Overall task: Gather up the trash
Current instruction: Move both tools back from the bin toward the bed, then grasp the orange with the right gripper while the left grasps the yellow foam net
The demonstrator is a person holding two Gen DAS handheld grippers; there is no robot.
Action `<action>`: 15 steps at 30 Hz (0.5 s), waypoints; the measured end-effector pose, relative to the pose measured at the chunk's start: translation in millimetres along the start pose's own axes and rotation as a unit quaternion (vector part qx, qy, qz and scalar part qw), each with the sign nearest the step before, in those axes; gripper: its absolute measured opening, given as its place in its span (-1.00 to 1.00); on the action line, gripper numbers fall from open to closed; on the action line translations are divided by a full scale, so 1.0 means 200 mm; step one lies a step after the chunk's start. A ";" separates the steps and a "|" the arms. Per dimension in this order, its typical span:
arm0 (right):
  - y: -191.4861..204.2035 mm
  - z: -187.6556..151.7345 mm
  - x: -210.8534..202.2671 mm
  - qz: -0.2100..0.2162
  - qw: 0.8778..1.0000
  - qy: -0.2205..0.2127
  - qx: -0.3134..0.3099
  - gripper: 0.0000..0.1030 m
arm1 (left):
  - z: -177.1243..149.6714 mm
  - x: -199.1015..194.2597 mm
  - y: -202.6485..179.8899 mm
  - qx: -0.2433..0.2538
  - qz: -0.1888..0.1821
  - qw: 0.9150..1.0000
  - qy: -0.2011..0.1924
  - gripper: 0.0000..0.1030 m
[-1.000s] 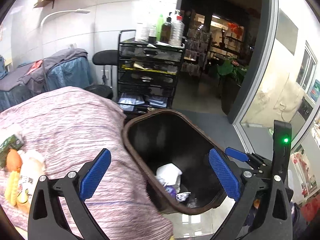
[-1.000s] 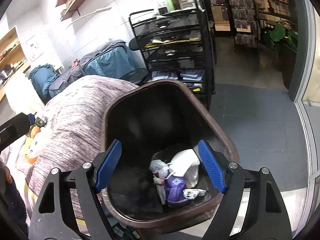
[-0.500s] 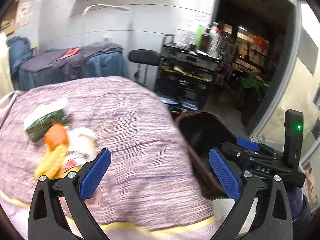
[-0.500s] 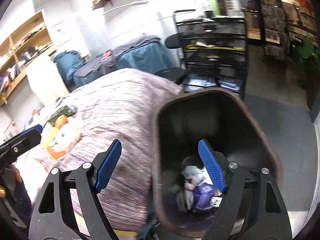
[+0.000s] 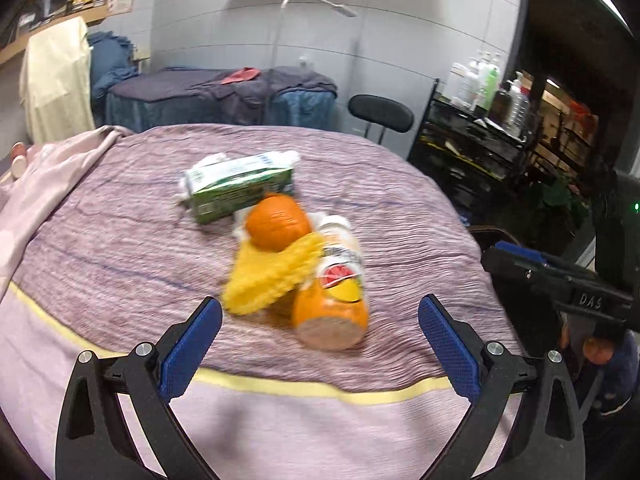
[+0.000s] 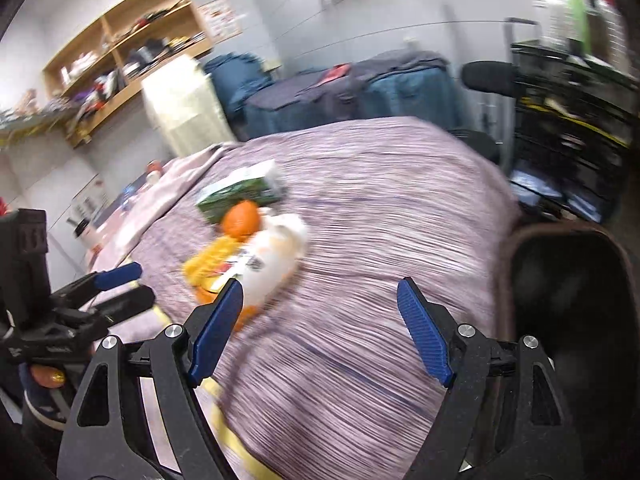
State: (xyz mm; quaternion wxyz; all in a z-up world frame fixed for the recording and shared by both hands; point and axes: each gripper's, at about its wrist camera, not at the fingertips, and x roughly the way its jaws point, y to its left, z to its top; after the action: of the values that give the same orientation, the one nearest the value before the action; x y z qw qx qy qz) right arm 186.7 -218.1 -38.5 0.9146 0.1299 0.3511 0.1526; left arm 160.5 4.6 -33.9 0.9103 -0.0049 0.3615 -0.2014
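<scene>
Trash lies in a heap on the purple-striped bed cover (image 5: 120, 248): a green carton (image 5: 240, 188), an orange ball-shaped piece (image 5: 278, 222), a yellow ruffled wrapper (image 5: 272, 276) and an orange juice bottle (image 5: 334, 284) on its side. My left gripper (image 5: 320, 344) is open and empty, just in front of the bottle. My right gripper (image 6: 320, 328) is open and empty over the cover, right of the heap (image 6: 248, 248). The brown bin (image 6: 572, 288) stands at the bed's right edge; its contents are hidden.
A black wire cart (image 5: 472, 148) with bottles and a black stool (image 5: 380, 114) stand behind the bed on the right. Covered tables (image 5: 216, 96) line the back wall. The right gripper (image 5: 560, 280) shows in the left wrist view, near the bin.
Both grippers have swung left, away from the bin and toward the trash heap on the bed. The heap is now centred before the left gripper. Both stay open.
</scene>
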 end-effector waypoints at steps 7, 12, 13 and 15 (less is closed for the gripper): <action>0.21 0.10 0.24 0.038 0.998 0.041 -0.028 0.53 | -0.05 -0.02 0.21 -0.030 0.021 0.999 0.009 0.88; 0.33 0.17 0.41 0.048 0.996 0.064 -0.046 0.53 | -0.07 -0.03 0.29 -0.035 0.029 0.999 0.012 0.88; 0.35 0.19 0.45 0.049 0.995 0.070 -0.050 0.53 | -0.07 -0.03 0.30 -0.033 0.030 0.999 0.014 0.88; 0.38 0.22 0.52 0.048 0.994 0.081 -0.057 0.53 | -0.07 -0.02 0.31 -0.025 0.034 0.999 0.018 0.88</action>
State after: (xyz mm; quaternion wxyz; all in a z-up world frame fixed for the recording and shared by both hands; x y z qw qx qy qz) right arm 275.9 -116.1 -42.5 0.8805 0.0811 0.4083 0.2267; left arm 170.6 64.5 -50.9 0.9097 -0.0114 0.3823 -0.1615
